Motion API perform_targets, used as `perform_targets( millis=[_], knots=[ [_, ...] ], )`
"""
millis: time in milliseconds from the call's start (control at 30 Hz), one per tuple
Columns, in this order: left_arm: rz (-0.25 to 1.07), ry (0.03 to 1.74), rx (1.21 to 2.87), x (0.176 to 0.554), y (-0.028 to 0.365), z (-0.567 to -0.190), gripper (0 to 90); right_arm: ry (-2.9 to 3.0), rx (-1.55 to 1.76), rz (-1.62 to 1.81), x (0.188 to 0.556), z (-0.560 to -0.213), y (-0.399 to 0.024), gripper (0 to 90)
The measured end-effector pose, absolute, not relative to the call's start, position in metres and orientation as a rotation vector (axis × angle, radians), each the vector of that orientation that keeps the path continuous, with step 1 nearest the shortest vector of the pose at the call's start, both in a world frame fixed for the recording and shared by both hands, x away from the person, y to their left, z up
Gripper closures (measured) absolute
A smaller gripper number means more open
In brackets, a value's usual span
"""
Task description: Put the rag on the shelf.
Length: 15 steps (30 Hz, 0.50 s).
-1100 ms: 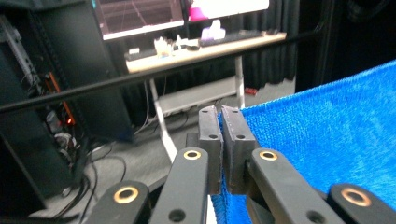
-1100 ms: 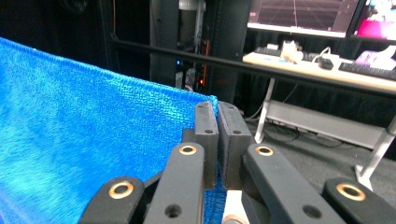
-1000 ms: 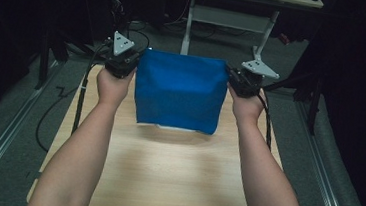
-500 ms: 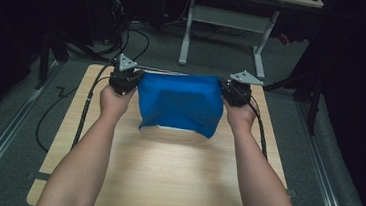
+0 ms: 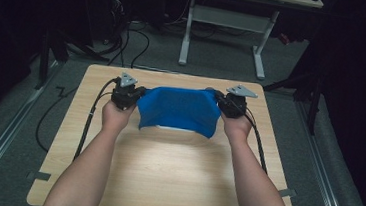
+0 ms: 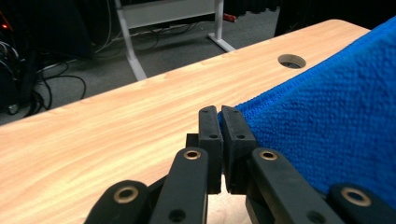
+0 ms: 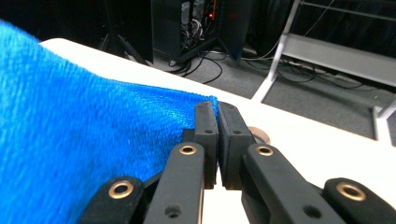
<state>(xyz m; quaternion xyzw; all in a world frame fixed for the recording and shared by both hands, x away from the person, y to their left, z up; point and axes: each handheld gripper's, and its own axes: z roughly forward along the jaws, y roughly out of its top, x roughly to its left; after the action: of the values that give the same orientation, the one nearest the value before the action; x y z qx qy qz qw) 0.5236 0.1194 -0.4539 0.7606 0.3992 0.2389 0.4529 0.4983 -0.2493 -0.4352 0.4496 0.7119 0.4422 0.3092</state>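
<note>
You are working in a dim room with grey carpet (image 5: pixel 14 118), where a white metal desk frame (image 5: pixel 187 33) and tangled black cables (image 5: pixel 126 43) are sitting beyond the far edge of your light wooden tabletop (image 5: pixel 175 167). A round cable hole (image 6: pixel 291 61) is showing in the far part of that tabletop in the left gripper view. You are holding a blue terry-cloth towel (image 5: pixel 179 110) stretched between your two tools over the far half of the table, its top edge running left to right and its lower edge hanging toward you, just above or touching the wood; which one I cannot tell. Your left gripper (image 5: pixel 130 94) is pinching the towel's left top corner, with its black jaws pressed together on the fabric edge, as the left gripper view (image 6: pixel 219 116) is showing. Your right gripper (image 5: pixel 227 102) is clamping the right top corner in the same way, jaws squeezed tight on the blue cloth (image 7: pixel 211 112). Your left hand (image 5: pixel 116 114) and right hand (image 5: pixel 236 125) are gripping the tools from the near side, forearms reaching in from the near edge.
</note>
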Motion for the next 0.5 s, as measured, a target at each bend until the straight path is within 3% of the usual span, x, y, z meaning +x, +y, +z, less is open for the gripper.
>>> perform_targets(
  millis=[500],
  knots=[
    [0.540,0.998,1.922,0.515,0.117,-0.484,87.8,1.917,1.214,1.173,0.494,-0.460,-0.248,87.9]
  ],
)
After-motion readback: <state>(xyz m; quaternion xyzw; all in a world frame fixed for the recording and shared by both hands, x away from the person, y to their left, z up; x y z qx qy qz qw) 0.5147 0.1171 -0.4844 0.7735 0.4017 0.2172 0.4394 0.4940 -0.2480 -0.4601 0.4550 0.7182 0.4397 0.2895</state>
